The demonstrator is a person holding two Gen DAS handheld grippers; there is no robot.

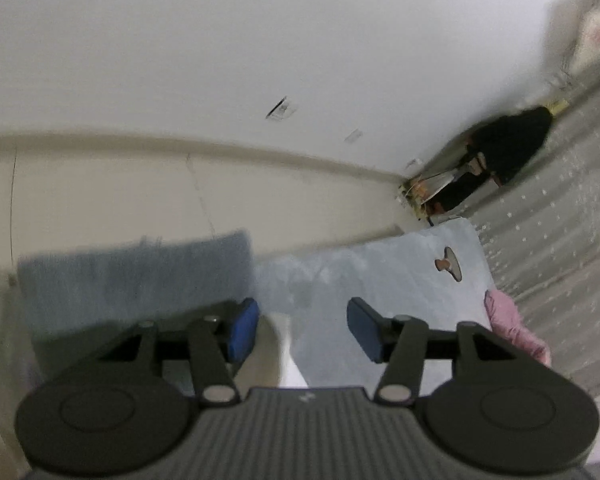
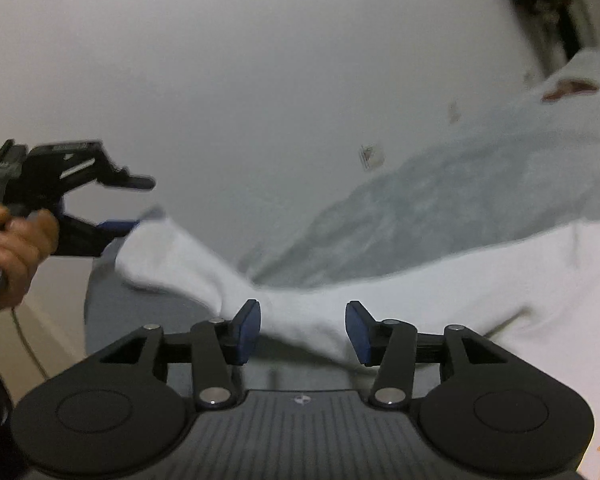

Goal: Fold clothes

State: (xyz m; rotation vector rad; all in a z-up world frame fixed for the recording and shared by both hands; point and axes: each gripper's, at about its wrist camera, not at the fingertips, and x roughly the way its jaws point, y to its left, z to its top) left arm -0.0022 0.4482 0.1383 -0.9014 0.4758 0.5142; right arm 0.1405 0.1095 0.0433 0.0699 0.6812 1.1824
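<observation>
Garment: a white, soft cotton sweatshirt with a grey inner panel (image 2: 440,264) lay spread across the bed, one long white sleeve (image 2: 204,268) stretched out toward the left.
Handling: it looked light and limp (no stiffness to hold a crease unaided), likely to sag and bunch wherever unsupported; cuff, hem and shoulder seams looked the surest places to pinch.
Left gripper (image 2: 134,204): seen from the right wrist view, its blue-padded fingers stood apart at the sleeve's cuff, the lower pad touching or just beside the cloth; its own camera also showed the pads spread, nothing between them.
Right gripper (image 2: 303,330): its fingers were spread wide, straddling the sleeve near the armpit without pinching it.
Hand (image 2: 12,248): a person's hand gripped the left tool's handle.
Surroundings: a pale blue bedsheet (image 1: 380,276), a grey-blue knitted cloth (image 1: 140,276) and a pink fabric bundle (image 1: 512,328) lay nearby.
</observation>
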